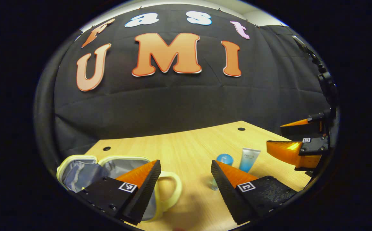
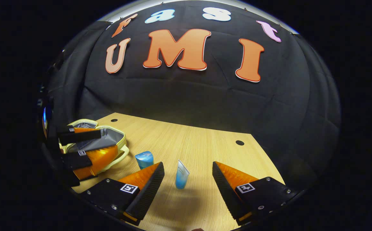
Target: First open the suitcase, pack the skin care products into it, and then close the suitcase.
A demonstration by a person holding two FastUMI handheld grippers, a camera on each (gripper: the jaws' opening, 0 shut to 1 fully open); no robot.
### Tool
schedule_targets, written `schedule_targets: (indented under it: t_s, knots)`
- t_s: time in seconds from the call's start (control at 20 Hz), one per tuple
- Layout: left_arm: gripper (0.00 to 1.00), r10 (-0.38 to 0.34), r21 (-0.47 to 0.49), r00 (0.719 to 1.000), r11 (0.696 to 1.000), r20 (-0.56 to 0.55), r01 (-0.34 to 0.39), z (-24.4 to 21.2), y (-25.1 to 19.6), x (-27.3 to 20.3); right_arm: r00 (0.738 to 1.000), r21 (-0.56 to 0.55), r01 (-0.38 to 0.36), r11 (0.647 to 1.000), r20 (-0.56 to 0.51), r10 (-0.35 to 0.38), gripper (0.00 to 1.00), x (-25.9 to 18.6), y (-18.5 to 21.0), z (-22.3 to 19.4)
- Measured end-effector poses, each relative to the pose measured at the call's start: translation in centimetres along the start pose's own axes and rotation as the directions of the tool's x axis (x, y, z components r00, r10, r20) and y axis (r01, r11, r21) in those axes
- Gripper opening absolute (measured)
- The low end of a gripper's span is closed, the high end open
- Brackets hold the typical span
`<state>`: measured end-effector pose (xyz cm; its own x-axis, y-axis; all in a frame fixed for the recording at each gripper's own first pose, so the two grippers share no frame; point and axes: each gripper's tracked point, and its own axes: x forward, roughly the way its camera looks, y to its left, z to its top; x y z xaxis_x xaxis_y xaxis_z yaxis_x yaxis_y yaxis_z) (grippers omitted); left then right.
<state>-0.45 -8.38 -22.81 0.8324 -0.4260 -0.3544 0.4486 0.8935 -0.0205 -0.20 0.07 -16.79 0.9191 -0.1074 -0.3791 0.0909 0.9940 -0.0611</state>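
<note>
Both hand-held grippers (image 1: 186,175) (image 2: 188,176) apart; suitcase (image 1: 80,171) open; tube (image 2: 181,178) upright on table (image 2: 198,141).

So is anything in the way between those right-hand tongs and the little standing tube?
Nothing visible. In the right gripper view the open right tongs face the upright tube, with bare table between. The blue-capped bottle stands off to one side, and the open suitcase lies beyond it.

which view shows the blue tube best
The right gripper view: the blue tube stands whole and upright on the table, framed between that open hand-held gripper's fingers. In the left gripper view the tube is farther off and its base is cut off by a finger.
</note>
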Motion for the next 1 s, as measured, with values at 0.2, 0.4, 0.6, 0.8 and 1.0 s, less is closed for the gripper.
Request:
schedule_targets:
  t_s: [0.2,0.4,0.6,0.8,1.0]
  knots:
    - [0.98,-0.069,0.006,0.998,0.998,-0.009,0.069,-2.6,-3.3,2.7,1.000,-0.009,0.025,1.000,0.009,-0.025,0.96,0.3,-0.8,-1.7]
    - [0.98,-0.135,-0.036,0.988,0.991,-0.079,0.132,-6.1,-5.9,4.8,0.999,-0.002,0.043,0.999,-0.017,-0.043,0.96,0.2,-1.5,-3.7]
    - [0.98,-0.187,-0.030,0.973,0.982,-0.135,0.184,-8.2,-7.7,6.7,0.999,0.015,0.044,0.999,-0.021,-0.043,0.96,0.8,-1.5,-5.2]
    - [0.83,-0.215,-0.029,0.961,0.977,-0.176,0.213,-10.2,-8.5,8.4,0.999,0.046,0.024,0.999,-0.040,-0.022,0.96,2.5,-0.6,-7.0]
    - [0.61,-0.224,-0.029,0.963,0.975,-0.151,0.222,-9.8,-8.2,9.8,0.997,0.047,-0.030,0.998,-0.067,0.033,0.96,4.4,1.0,-8.6]
